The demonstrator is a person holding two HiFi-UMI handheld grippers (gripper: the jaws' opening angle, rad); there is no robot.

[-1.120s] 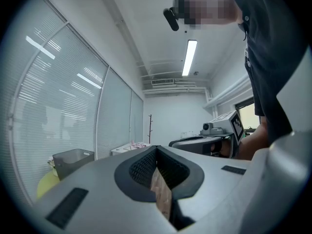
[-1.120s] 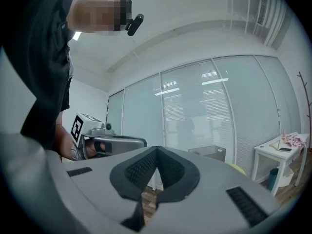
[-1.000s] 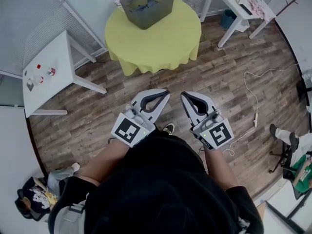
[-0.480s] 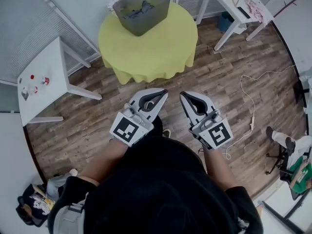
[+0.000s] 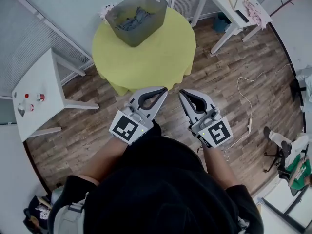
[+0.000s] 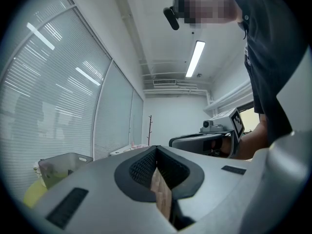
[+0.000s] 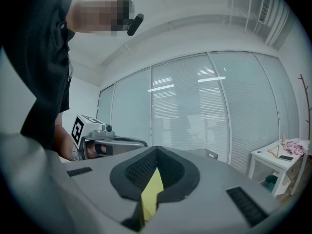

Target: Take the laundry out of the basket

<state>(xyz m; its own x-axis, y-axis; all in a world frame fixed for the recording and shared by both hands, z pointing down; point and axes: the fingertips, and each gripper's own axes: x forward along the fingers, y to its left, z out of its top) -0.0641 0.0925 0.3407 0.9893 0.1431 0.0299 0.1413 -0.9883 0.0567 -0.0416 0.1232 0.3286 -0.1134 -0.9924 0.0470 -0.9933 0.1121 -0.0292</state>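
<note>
A grey plastic basket (image 5: 137, 17) stands on the far side of a round table under a yellow cloth (image 5: 151, 52). Dark laundry (image 5: 131, 23) lies inside it. Both grippers are held level in front of the person's body, side by side, short of the table's near edge. My left gripper (image 5: 163, 90) is shut and holds nothing. My right gripper (image 5: 181, 92) is also shut and empty. The left gripper view shows the basket (image 6: 63, 165) low at the left, beyond the closed left gripper (image 6: 156, 148). In the right gripper view the right gripper (image 7: 156, 149) is shut.
A white side table (image 5: 34, 99) with small bottles stands at the left. A white desk (image 5: 234, 4) is at the top right. A white cable (image 5: 248, 106) trails over the wooden floor at the right, near another person's foot (image 5: 280, 138).
The person has walked toward the yellow table, so the table and basket sit lower and closer in the head view. Both grippers keep the same shut pose in front of the body.
</note>
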